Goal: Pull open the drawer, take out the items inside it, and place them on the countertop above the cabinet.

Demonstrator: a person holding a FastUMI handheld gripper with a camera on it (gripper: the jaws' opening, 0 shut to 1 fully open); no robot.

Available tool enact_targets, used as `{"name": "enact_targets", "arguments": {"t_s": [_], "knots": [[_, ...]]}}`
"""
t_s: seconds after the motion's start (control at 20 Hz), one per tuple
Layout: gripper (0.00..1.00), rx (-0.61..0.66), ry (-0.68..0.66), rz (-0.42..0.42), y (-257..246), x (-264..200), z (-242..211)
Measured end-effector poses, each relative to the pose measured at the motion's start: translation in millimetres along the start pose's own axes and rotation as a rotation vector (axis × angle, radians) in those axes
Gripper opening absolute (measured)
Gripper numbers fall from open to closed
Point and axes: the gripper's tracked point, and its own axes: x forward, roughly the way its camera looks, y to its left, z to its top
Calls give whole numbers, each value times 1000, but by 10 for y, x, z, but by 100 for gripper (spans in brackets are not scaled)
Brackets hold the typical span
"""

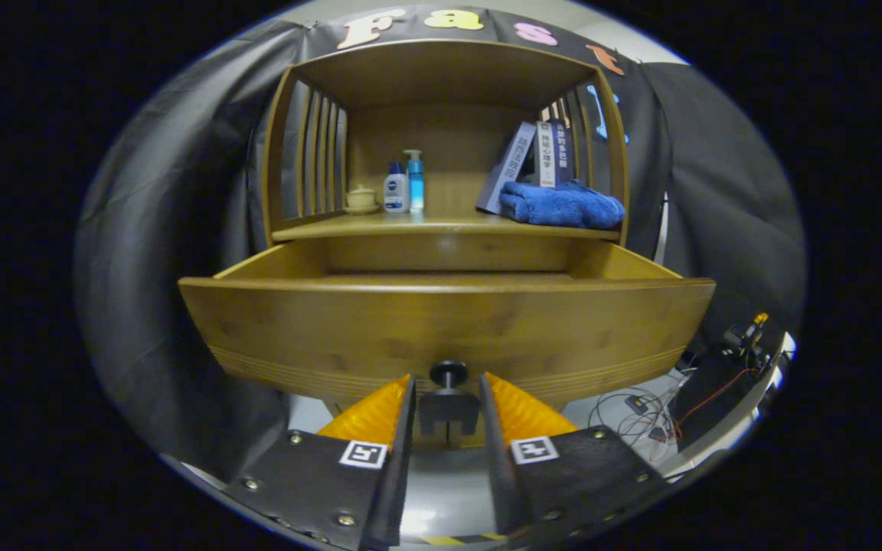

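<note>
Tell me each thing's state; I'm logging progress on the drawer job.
Wooden drawer: pulled open, inside hidden.
Black round drawer knob: between the fingers, untouched.
Gripper: open.
Blue towel: folded on the countertop.
Books: leaning.
Blue pump bottle: upright.
White bottle: upright.

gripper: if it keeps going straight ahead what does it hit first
Probably the drawer knob, which sits between the open gripper fingertips, then the drawer front right behind it; exact depth is unclear.

Test booth, not a home — cloth walls (158, 252), wooden cabinet (449, 69), loose cables (644, 409)
</note>
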Motion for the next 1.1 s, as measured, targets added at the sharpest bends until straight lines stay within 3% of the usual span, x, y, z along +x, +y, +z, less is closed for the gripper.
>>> {"name": "enact_targets", "arguments": {"t_s": [0.25, 0.55, 0.7, 1.1], "knots": [[100, -49, -49, -40, -5, -245, 626], [100, 56, 95, 59, 216, 132, 1186], [100, 111, 230, 11, 47, 560, 1117], [100, 86, 556, -49, -163, 1453, 672]]}}
